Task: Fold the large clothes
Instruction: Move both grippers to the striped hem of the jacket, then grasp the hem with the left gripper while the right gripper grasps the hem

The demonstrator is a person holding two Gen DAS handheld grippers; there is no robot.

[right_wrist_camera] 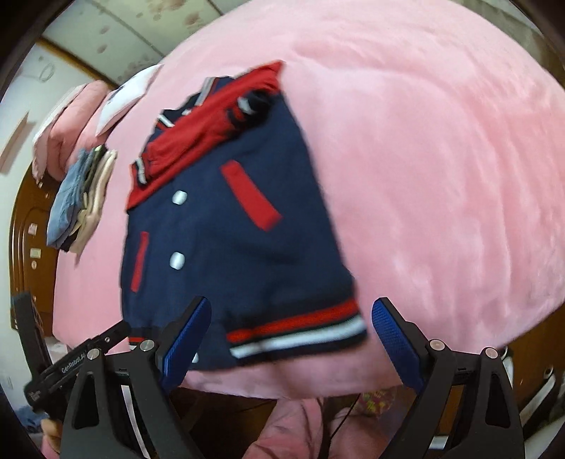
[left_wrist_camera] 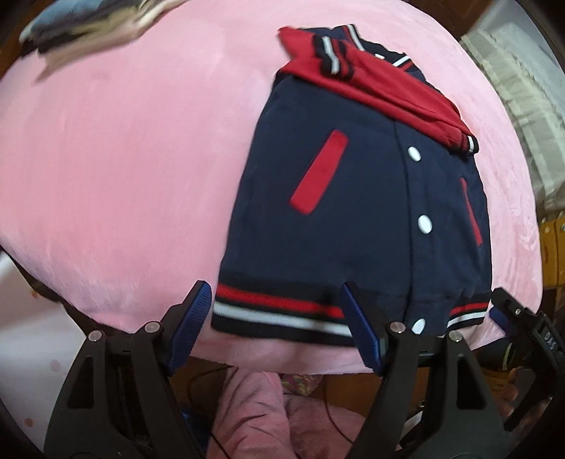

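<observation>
A navy varsity jacket lies front up on a pink blanket. Its red sleeves are folded across the chest. The striped hem faces me at the bed's near edge. My left gripper is open above the hem's left corner, its blue pads on either side of the hem and not pressing it. My right gripper is open over the hem's right corner, with nothing clamped. Each gripper's tip also shows at the edge of the other's view.
A stack of folded clothes lies on the blanket beyond the jacket's left side. A pink pillow and a white cloth lie near a wooden headboard. A person's pink garment shows below the bed edge.
</observation>
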